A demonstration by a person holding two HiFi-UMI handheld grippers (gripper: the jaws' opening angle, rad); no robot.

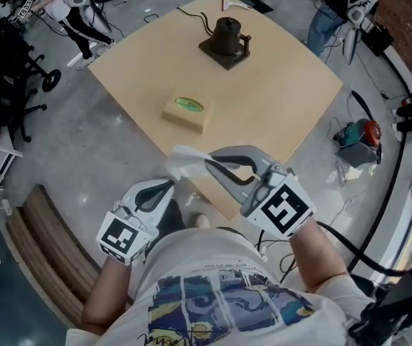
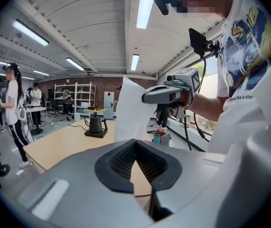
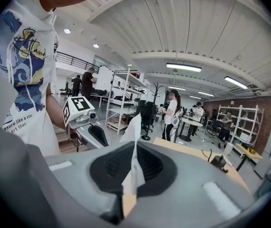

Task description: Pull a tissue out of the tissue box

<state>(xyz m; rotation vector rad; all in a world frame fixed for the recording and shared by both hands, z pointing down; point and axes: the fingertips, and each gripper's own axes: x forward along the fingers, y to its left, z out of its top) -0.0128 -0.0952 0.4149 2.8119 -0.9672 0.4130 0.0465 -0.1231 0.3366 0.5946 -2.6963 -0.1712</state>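
Currently: left tongs (image 2: 135,141) closed, empty, just left of the tissue (image 1: 186,161). Tissue is white, thin and creased, clear of its box, pinched in the closed right tongs (image 3: 134,148). Left gripper view shows it hanging as a broad sheet. Only the head view shows the tissue box (image 1: 185,111), beyond both tongs on the counter (image 1: 278,85).

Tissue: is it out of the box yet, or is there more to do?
Done: the tissue is clear of the tissue box on the table. In hand: the right gripper is shut on it; the left gripper is shut, empty. Left: nothing of the pull itself.
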